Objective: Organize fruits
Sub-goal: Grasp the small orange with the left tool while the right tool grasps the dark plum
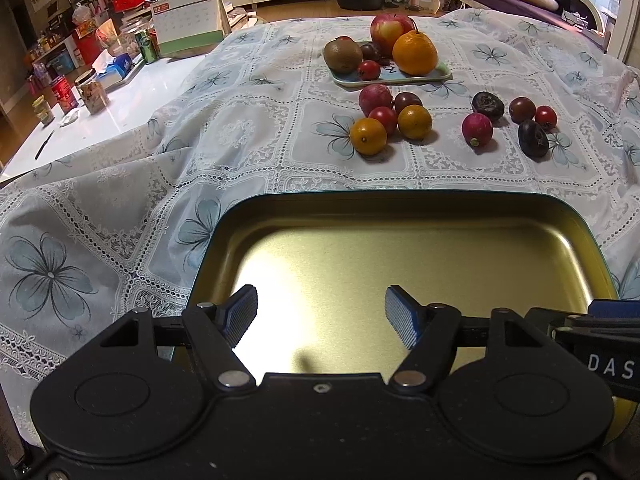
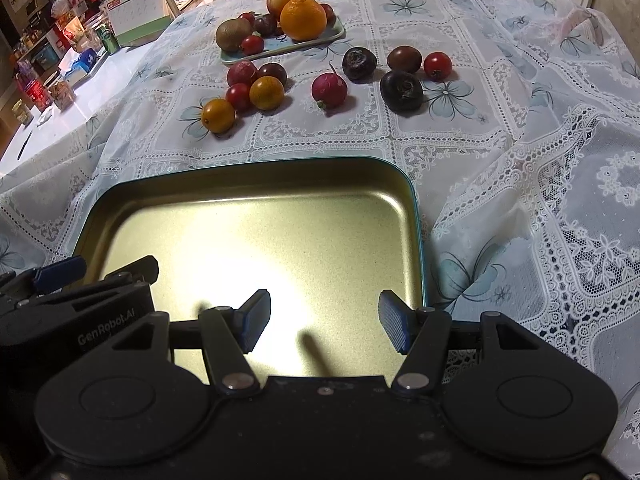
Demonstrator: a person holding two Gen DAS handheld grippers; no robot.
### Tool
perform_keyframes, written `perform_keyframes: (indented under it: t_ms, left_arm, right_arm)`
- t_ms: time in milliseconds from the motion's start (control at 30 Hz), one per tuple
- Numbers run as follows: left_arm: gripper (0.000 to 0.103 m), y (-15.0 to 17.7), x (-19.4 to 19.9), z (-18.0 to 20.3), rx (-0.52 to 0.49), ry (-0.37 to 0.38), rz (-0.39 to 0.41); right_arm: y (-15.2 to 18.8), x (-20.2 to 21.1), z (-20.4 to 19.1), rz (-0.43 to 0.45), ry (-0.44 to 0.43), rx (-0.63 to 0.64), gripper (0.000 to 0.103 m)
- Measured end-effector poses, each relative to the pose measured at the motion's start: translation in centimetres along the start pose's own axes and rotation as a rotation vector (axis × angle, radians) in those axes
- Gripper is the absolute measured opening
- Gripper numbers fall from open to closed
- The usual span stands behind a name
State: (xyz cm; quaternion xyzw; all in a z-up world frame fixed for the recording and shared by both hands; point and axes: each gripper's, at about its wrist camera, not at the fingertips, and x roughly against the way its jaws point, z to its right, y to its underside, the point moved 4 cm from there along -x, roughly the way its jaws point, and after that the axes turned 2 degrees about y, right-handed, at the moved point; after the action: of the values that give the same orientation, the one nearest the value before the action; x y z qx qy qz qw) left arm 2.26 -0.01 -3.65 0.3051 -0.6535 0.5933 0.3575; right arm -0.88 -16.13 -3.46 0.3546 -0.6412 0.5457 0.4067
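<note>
An empty gold metal tray (image 1: pixel 400 216) (image 2: pixel 256 184) lies on the lace cloth right before both grippers. My left gripper (image 1: pixel 321 314) is open and empty above the tray's near part. My right gripper (image 2: pixel 324 318) is open and empty above the tray's near right part. Beyond the tray lie loose fruits: two small oranges (image 1: pixel 368 136) (image 2: pixel 218 115), cherry tomatoes (image 1: pixel 383 118), red radishes (image 1: pixel 477 129) (image 2: pixel 329 89) and dark fruits (image 1: pixel 533 138) (image 2: pixel 401 90). A small green tray (image 1: pixel 436 76) (image 2: pixel 280 50) farther back holds an apple, a big orange (image 1: pixel 415 53), a kiwi and small fruits.
A bare white table strip at left (image 1: pixel 120 108) carries jars, a can, a tissue box and a desk calendar (image 1: pixel 186 24). The cloth lies in folds at the left (image 1: pixel 100 184) and right (image 2: pixel 560 140). The right gripper's body shows at the left view's right edge (image 1: pixel 608 344).
</note>
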Motion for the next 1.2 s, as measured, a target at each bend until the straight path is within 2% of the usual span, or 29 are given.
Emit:
perform_keyframes:
  t_ms: [133, 333, 467, 533, 600, 700, 833, 967, 1100, 1200]
  left_arm:
    - [0.072, 0.0, 0.1, 0.0, 0.001, 0.007, 0.000]
    - [0.072, -0.3, 0.5, -0.5, 0.012, -0.024, 0.040]
    - [0.072, -0.5, 0.5, -0.8, 0.025, -0.011, 0.048]
    - [0.067, -0.7, 0.4, -0.8, 0.021, 0.001, 0.038]
    - [0.066, -1.3, 0.2, -0.7, 0.005, 0.013, 0.031]
    - [0.066, -2.5, 0.2, -0.8, -0.004, 0.038, 0.044]
    - [0.066, -4.6, -0.3, -0.6, -0.025, 0.068, 0.054]
    - [0.065, -6.8, -1.7, -0.5, -0.031, 0.091, 0.038]
    - [0.064, -9.3, -3.6, -0.5, -0.025, 0.094, 0.020]
    - [0.062, -11.0, -5.1, -0.4, -0.023, 0.106, 0.005]
  right_arm:
    - [0.0, 0.0, -0.1, 0.003, -0.001, 0.008, 0.061]
    - [-0.2, 0.0, -0.1, 0.011, 0.009, 0.023, 0.059]
    - [-0.3, -0.1, 0.0, 0.016, 0.012, 0.029, 0.058]
    - [-0.6, 0.0, 0.1, 0.034, 0.014, 0.036, 0.058]
    - [-1.3, 0.1, 0.3, 0.056, 0.013, 0.044, 0.058]
    - [-2.9, 0.6, 1.0, 0.124, 0.021, 0.042, 0.058]
    - [-5.8, 0.8, 2.9, 0.216, 0.079, 0.011, 0.057]
    - [-9.1, -0.4, 4.7, 0.201, 0.048, 0.009, 0.057]
    - [-12.3, -2.1, 5.9, 0.177, 0.060, 0.025, 0.057]
    - [-14.3, -3.7, 6.5, 0.151, 0.059, 0.040, 0.052]
